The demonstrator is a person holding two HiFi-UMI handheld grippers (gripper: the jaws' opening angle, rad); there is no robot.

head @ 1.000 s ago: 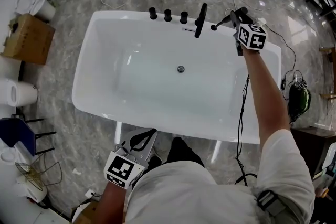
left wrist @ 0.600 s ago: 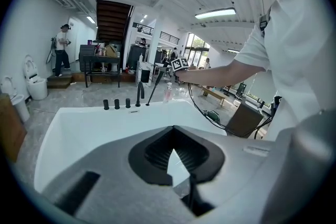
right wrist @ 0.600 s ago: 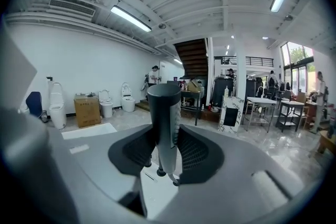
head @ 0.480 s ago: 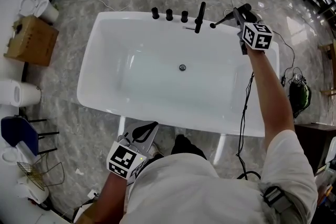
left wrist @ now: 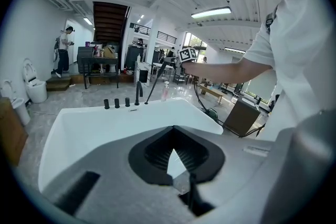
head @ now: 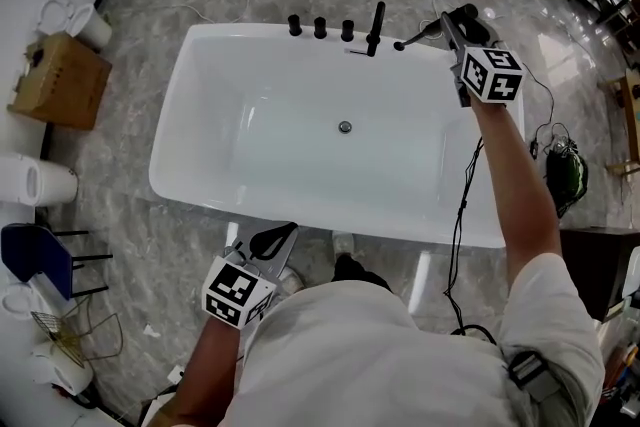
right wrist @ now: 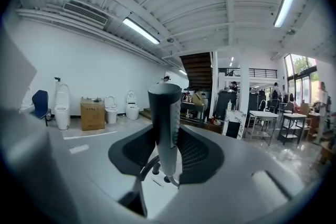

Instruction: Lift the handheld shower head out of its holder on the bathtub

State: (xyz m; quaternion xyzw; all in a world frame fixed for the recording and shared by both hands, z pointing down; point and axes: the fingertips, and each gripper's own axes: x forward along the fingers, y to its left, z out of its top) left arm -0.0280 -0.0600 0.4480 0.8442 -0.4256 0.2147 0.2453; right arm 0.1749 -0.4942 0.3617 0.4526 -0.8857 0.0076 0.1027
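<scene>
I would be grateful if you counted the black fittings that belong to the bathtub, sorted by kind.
Knobs: 3
Spout: 1
Shower head: 1, gripped between the fingers of the right gripper
Total: 5

We find no readable lettering right now, only square patterned markers on the left cube (head: 236, 292), right cube (head: 492, 73), no words.
</scene>
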